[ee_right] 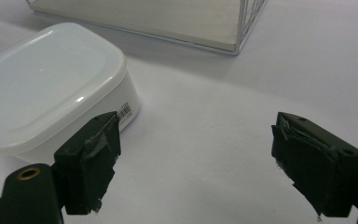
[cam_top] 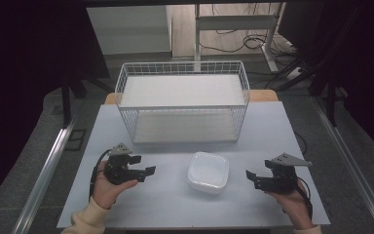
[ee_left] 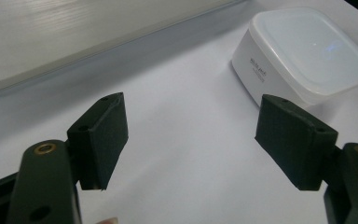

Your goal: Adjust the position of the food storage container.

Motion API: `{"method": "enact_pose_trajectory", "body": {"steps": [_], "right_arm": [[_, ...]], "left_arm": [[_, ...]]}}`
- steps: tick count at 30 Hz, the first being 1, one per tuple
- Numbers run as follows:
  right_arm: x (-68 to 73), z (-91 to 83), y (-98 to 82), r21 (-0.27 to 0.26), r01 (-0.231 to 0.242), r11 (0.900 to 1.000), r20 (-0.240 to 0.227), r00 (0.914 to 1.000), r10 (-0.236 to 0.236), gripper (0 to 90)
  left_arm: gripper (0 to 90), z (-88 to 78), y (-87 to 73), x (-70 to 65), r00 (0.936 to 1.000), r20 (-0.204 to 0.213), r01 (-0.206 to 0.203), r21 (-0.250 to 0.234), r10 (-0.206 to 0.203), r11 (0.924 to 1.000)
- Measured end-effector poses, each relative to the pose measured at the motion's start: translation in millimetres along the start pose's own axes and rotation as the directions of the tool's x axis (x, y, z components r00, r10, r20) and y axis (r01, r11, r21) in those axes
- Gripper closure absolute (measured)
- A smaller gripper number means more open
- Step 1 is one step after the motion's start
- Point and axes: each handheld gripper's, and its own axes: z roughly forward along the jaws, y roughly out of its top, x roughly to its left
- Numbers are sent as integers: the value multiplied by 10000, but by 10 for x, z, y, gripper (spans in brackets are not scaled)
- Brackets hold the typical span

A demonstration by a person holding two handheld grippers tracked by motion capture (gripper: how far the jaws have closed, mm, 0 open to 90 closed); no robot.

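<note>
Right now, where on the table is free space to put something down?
Free: the strip between the white container and the wire rack, and the gaps between the container and each open gripper, left and right. The rack takes up the far middle of the table.

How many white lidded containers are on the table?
1. The white container sits on the table between the two grippers, in front of the wire rack, whose shelves look bare.

high view looks down from above; both gripper views sit low, close, sharing the white box (cam_top: 208,172).
</note>
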Motion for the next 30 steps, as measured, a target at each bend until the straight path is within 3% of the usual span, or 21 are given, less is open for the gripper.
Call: {"method": "enact_pose_trajectory", "body": {"steps": [12, 30], "right_arm": [[-50, 21, 7, 48, -272, 9996, 94, 9996, 272, 219], [-24, 31, 14, 186, -108, 9998, -26, 9999, 109, 275]], "left_arm": [[246, -46, -9, 37, 9998, -92, 154, -108, -155, 9998], [242, -77, -5, 78, 9997, -63, 222, -168, -223, 9996]]}}
